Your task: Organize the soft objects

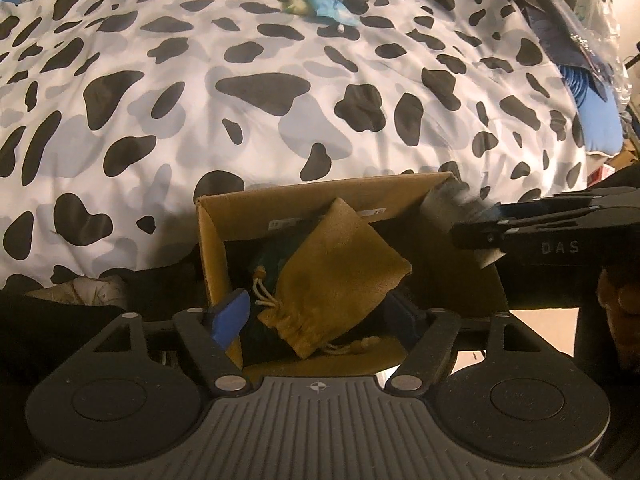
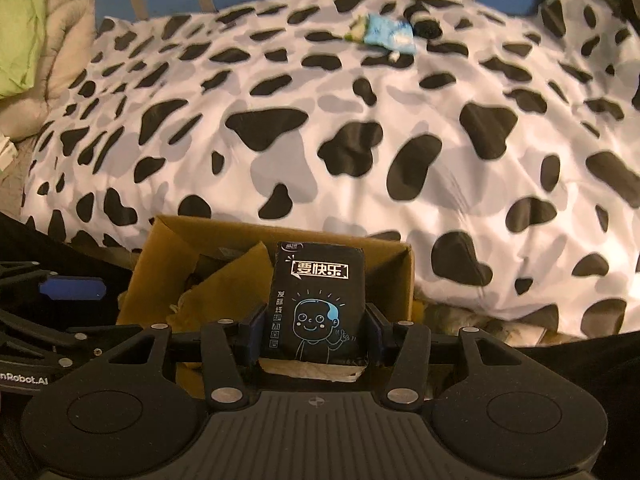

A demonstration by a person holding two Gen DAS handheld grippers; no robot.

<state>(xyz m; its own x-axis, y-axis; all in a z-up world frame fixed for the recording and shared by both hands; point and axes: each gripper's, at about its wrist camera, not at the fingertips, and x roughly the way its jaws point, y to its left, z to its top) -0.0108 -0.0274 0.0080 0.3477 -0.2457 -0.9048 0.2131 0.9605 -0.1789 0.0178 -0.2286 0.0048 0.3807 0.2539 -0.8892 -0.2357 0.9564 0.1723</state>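
Right gripper (image 2: pixel 315 326) clamps a black tissue pack (image 2: pixel 316 300) printed 要快乐 over the near cardboard box (image 2: pixel 404 280); left gripper (image 1: pixel 320 312) spread around a tan pouch (image 1: pixel 340 276), its right pad half-hidden; "DAS" readable.

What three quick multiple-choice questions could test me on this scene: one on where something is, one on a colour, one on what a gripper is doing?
1. Where is the drawstring pouch?
A. inside the cardboard box
B. far up the spotted duvet
C. clamped in a gripper

2. What colour is that pouch?
A. bright red
B. mustard brown
C. white

3. What is the right gripper doing?
A. hanging open with nothing in it
B. shut on the black tissue pack
C. shut on the small blue packet

Answers:
1 A, it lies tilted between the box walls in the left wrist view.
2 B, its cloth is mustard brown with a pale cord.
3 B, both blue pads press the pack's sides, above the box; the blue packet lies far off on the duvet.
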